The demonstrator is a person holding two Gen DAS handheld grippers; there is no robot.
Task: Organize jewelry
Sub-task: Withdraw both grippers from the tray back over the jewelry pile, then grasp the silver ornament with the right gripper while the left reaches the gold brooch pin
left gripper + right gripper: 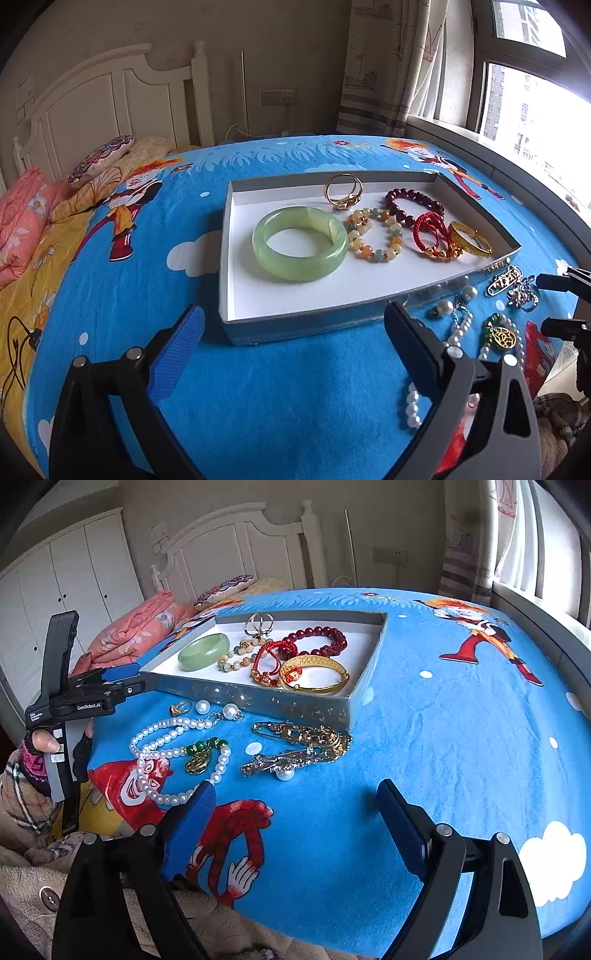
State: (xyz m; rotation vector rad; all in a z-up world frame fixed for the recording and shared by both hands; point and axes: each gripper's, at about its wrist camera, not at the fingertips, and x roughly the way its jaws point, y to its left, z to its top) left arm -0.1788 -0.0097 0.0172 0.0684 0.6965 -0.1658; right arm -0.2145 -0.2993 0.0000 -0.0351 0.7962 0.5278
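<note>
jewelry: bangles sorted in tray | pearl necklace, brooches loose on bed, nearest my right claw | left claw, right claw both wide open, holding nothing

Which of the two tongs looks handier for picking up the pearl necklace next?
Probably the right tongs: open, empty, with the pearl necklace just beyond their left fingertip. The left tongs, also open, face the tray, with the necklace off to their right.
</note>
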